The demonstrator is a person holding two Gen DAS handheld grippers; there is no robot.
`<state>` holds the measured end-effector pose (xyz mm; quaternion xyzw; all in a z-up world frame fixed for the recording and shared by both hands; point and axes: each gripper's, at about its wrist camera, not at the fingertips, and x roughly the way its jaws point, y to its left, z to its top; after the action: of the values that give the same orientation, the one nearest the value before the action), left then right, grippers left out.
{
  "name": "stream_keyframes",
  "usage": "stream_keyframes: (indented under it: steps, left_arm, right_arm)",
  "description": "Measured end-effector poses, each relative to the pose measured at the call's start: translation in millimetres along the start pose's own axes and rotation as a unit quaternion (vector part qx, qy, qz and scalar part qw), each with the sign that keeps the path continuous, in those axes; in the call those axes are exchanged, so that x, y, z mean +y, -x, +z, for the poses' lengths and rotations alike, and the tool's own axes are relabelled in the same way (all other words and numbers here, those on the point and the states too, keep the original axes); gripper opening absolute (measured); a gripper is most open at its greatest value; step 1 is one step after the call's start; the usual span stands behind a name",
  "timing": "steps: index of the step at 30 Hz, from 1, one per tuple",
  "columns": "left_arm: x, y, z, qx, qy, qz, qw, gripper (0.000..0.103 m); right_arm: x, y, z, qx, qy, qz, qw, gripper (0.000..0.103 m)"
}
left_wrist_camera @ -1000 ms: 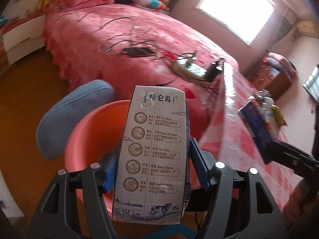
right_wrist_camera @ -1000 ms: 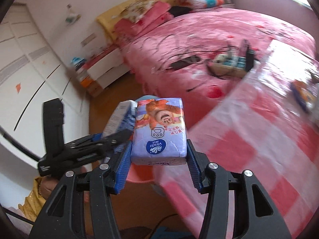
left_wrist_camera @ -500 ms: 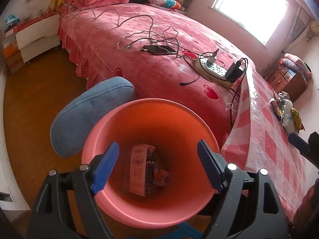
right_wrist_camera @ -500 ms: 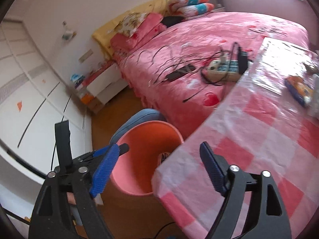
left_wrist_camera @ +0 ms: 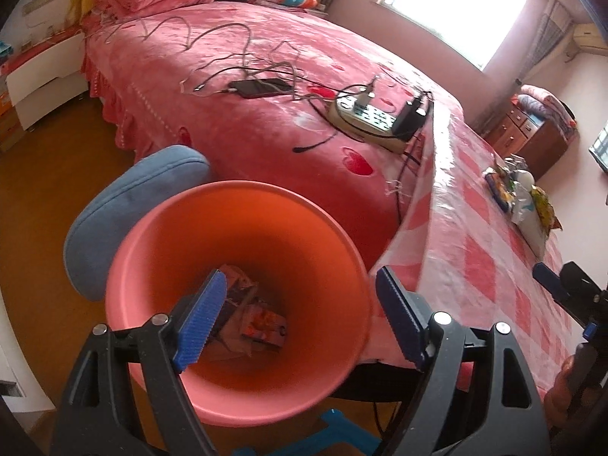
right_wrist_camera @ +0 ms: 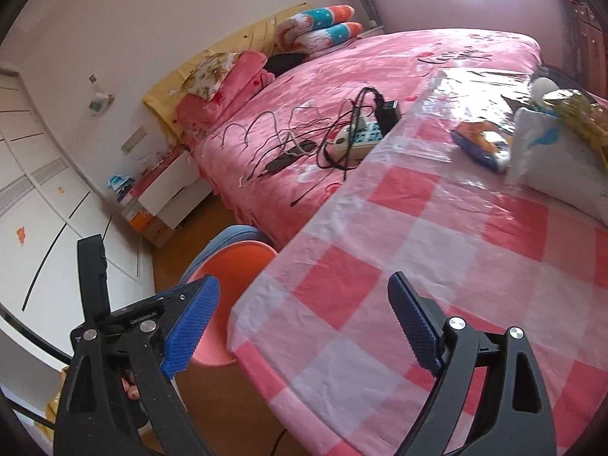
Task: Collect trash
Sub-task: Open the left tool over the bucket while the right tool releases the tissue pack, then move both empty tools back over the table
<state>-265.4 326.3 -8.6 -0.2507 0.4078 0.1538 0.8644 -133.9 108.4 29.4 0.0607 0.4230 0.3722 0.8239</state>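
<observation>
Only the left wrist view looks down into the pink bin [left_wrist_camera: 243,228], which stands on the floor against the corner of the table. At its bottom lie a milk carton [left_wrist_camera: 233,304] and a packet of tissues [left_wrist_camera: 264,323]. The carton lies on its side, partly hidden behind the near blue pad, its long axis running from the bin's far wall toward the camera. The tissue packet lies flat just beside it, touching it. The left gripper [left_wrist_camera: 300,319] hangs over the bin mouth with jaws spread wide and nothing between them.

The right wrist view shows only the bin's rim, not its contents. It shows the checked tablecloth [right_wrist_camera: 437,258] close up. The right gripper [right_wrist_camera: 304,323] is over the table's near corner. Its jaws have just been opening and now stand wide and empty. Farther along the table lie a snack bag [right_wrist_camera: 480,144] and a white bag [right_wrist_camera: 558,163], with a yellow wrapper [right_wrist_camera: 581,114] on top.

Beyond the table, both views show a power strip [left_wrist_camera: 364,117] on the pink bed [left_wrist_camera: 212,87], with a phone [left_wrist_camera: 258,87] among tangled cables.
</observation>
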Motion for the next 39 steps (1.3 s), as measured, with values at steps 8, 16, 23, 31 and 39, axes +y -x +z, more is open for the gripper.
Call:
stream_keyframes:
  steps: [8, 16, 23, 31, 39]
  left_arm:
    - [-30, 5, 0, -0.001, -0.026, -0.019, 0.9995, 0.082]
    - [-57, 10, -2, -0.002, -0.051, -0.028, 0.9983, 0.082]
    - [-81, 10, -4, 0.002, -0.075, -0.028, 0.9968, 0.082]
    - [-105, 7, -7, 0.008, -0.101, -0.032, 0.9943, 0.082]
    - [-136, 4, -10, 0.015, -0.130, -0.037, 0.9907, 0.082]
  right_arm:
    - [-12, 18, -5, -0.025, -0.004, -0.007, 1.000, 0.089]
    - [-30, 33, -6, -0.041, -0.021, -0.011, 0.999, 0.089]
    - [-50, 46, -9, -0.056, -0.041, -0.015, 0.998, 0.089]
    - [-73, 62, -10, -0.074, -0.061, -0.021, 0.995, 0.089]
    - [-100, 81, -11, -0.095, -0.084, -0.023, 0.992, 0.089]
